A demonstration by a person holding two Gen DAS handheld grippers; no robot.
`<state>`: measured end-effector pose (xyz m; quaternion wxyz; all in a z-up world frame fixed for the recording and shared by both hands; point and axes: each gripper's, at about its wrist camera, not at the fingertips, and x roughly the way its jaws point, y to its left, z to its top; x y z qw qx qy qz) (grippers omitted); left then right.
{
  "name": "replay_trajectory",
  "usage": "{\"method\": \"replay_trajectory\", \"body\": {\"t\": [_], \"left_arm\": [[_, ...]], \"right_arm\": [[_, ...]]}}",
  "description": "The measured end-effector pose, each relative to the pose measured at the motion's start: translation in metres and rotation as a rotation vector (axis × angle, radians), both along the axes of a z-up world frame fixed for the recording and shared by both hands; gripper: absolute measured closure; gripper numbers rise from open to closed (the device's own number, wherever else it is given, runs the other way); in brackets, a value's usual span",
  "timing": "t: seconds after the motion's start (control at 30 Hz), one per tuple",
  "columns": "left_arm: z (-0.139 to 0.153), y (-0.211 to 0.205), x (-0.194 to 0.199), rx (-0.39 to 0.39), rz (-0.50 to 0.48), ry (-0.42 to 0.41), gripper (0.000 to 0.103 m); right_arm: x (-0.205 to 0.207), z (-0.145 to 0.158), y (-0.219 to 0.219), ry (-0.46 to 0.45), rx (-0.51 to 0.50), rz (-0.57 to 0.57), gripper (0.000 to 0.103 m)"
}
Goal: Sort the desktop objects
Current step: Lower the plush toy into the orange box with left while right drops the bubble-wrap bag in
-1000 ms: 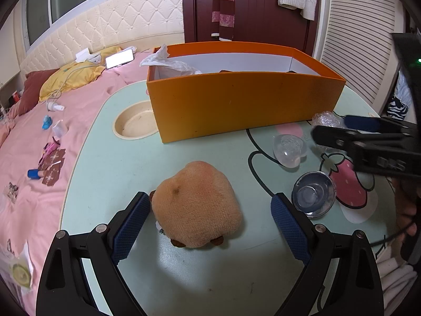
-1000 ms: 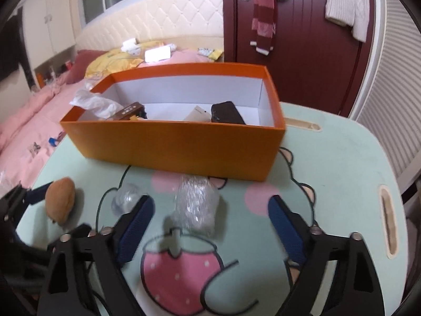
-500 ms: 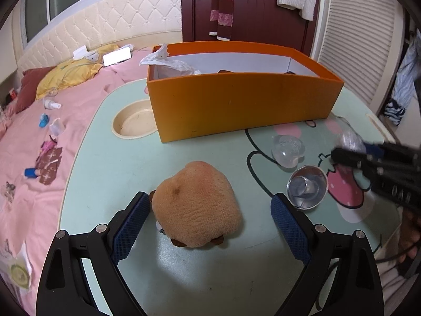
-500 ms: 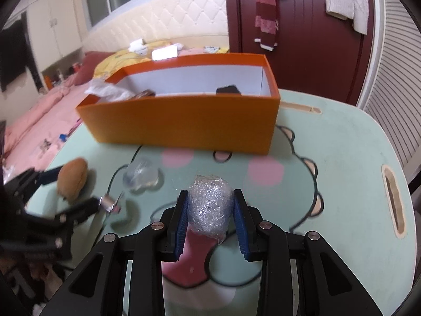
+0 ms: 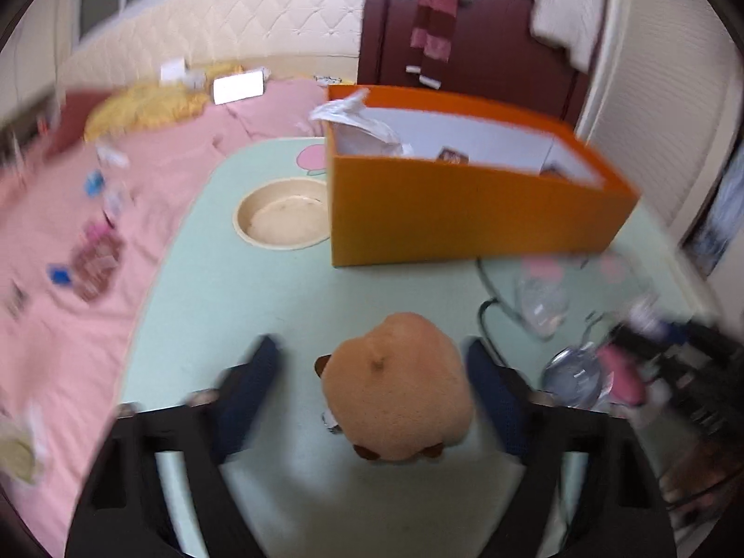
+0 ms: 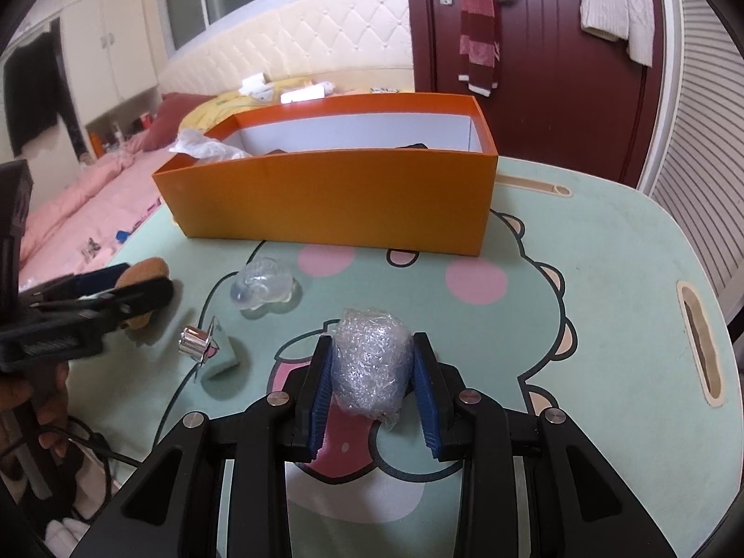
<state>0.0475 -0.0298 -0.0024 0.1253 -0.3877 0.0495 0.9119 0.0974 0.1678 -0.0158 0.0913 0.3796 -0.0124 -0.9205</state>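
Now the bubble-wrap bundle (image 6: 372,362) is clamped in the right gripper (image 6: 372,388); the orange box (image 6: 335,204) is seen directly above it, mid-frame.

Bare table (image 6: 581,251) right of right gripper (image 6: 372,372) – open lane to orange box (image 6: 335,195). Left blocked: clear lump (image 6: 262,284), metal cap (image 6: 195,341), left gripper (image 6: 107,293) around plush (image 5: 395,386).
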Motion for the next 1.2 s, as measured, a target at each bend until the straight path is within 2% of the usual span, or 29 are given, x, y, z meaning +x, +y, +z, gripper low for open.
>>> {"method": "replay_trajectory", "body": {"t": [0.07, 0.27, 0.73, 0.87, 1.03, 1.13, 1.2], "left_arm": [[-0.001, 0.004, 0.001, -0.017, -0.018, -0.001, 0.051], [0.004, 0.002, 0.000, 0.023, -0.025, -0.021, 0.051], [0.049, 0.001, 0.005, 0.101, -0.036, 0.093, 0.051], [0.070, -0.002, 0.002, 0.136, -0.041, 0.130, 0.051], [0.100, -0.001, -0.012, 0.159, -0.060, 0.187, 0.051], [0.115, 0.003, -0.028, 0.163, -0.065, 0.220, 0.051], [0.120, 0.007, -0.040, 0.154, -0.067, 0.237, 0.051]], "right_arm": [[0.000, -0.001, 0.002, 0.005, -0.008, 0.001, 0.071], [-0.001, -0.001, 0.000, 0.008, 0.000, 0.003, 0.071], [-0.009, 0.001, -0.015, 0.009, 0.024, 0.008, 0.072], [-0.009, 0.017, -0.017, 0.067, 0.010, 0.001, 0.072], [-0.010, 0.059, -0.023, 0.183, -0.031, 0.037, 0.072], [-0.027, 0.079, -0.028, 0.225, -0.037, 0.059, 0.072], [-0.043, 0.081, -0.033, 0.224, -0.037, 0.056, 0.072]]}}
